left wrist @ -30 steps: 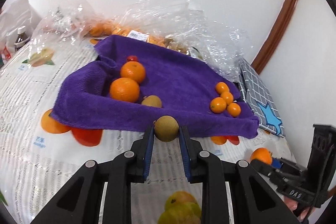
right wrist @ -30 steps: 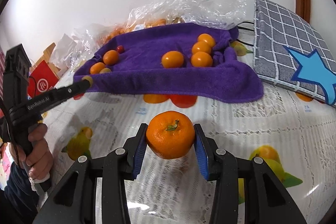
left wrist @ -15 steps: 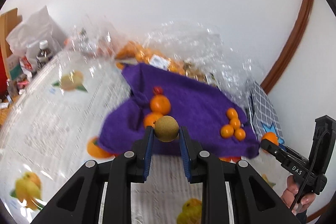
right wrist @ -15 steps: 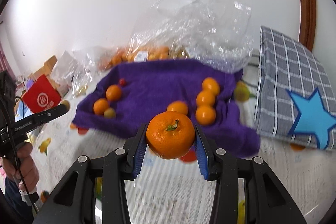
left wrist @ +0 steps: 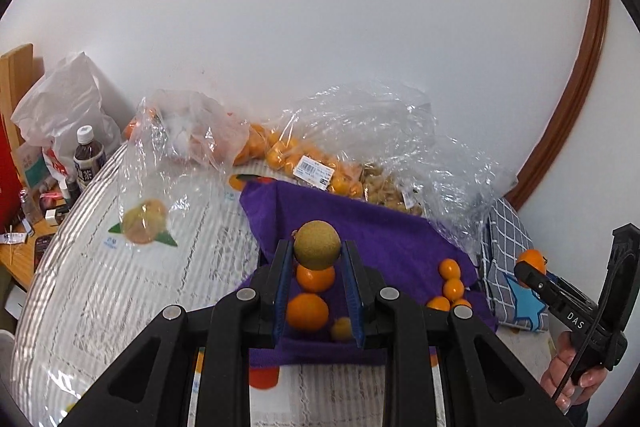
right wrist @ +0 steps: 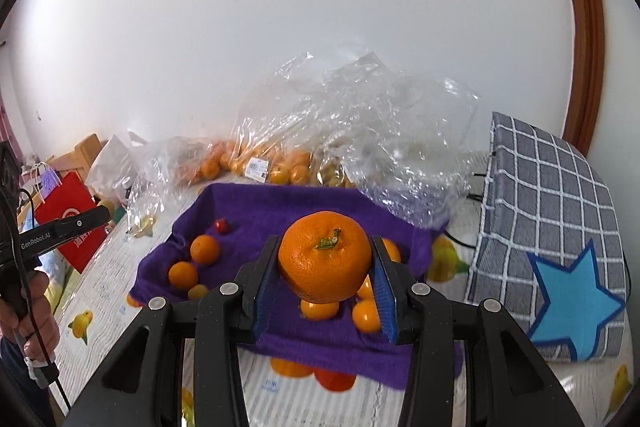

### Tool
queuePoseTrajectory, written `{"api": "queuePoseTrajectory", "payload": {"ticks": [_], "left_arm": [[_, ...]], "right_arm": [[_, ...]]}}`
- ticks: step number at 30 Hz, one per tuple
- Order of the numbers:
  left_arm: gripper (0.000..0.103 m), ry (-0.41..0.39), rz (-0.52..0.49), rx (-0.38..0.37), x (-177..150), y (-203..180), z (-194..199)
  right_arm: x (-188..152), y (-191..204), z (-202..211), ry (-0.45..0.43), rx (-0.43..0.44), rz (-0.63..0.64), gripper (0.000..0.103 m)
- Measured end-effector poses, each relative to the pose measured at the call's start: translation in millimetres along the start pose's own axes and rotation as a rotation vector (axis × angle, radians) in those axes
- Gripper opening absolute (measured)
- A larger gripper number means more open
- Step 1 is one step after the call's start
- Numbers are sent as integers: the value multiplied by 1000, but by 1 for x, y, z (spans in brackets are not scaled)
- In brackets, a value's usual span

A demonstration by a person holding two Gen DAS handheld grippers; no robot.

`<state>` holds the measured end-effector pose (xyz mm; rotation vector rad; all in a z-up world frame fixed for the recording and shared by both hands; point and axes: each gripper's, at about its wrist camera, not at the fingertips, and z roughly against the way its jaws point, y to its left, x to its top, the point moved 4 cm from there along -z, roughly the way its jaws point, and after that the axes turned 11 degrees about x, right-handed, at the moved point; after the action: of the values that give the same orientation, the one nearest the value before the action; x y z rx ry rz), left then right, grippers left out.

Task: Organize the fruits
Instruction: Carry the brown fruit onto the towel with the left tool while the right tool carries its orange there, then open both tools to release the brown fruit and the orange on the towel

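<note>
Held fruit, left: a round greenish-brown rough-skinned fruit (left wrist: 317,245) sits pinched between the blue pads of the left gripper (left wrist: 317,251), whose jaws are drawn nearly together on it, in the air above the near part of the cloth.
Held fruit, right: a large orange mandarin with a green stem stub (right wrist: 325,262) is clamped between the blue pads of the right gripper (right wrist: 325,273), jaws set only as wide as the fruit, lifted above the cloth.
Cloth: a purple terry towel (left wrist: 384,239) lies spread on the table, its left edge bunched up.
Fruit on cloth, left group: two oranges (right wrist: 205,249) lie side by side, with a small yellow-green fruit (right wrist: 197,292) just in front of them and a small red fruit (right wrist: 221,225) behind.
Fruit on cloth, right group: several small oranges (left wrist: 449,268) lie clustered near the towel's right edge.
Table: a white lace-patterned cover printed with fruit pictures (left wrist: 132,287).
Behind the cloth: crumpled clear plastic bags (right wrist: 360,131) hold more oranges, against a white wall.
Right of the cloth: a grey checked fabric pad with a blue star (right wrist: 548,235) lies beside the towel.
Far left: a dark drink bottle with a white cap (left wrist: 89,157) and a red paper bag (right wrist: 70,215) stand beyond the table edge.
Person: one hand (right wrist: 34,303) grips the left tool's handle.
</note>
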<state>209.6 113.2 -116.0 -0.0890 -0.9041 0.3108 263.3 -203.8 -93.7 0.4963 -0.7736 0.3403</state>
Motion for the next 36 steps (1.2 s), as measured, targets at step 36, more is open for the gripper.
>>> {"api": "queuePoseTrajectory", "payload": {"ticks": [36], "left_arm": [[24,344,-279,-33,-16,-101,-159]], "right_arm": [[-37,-22,-141,255,-33,58,43]]}}
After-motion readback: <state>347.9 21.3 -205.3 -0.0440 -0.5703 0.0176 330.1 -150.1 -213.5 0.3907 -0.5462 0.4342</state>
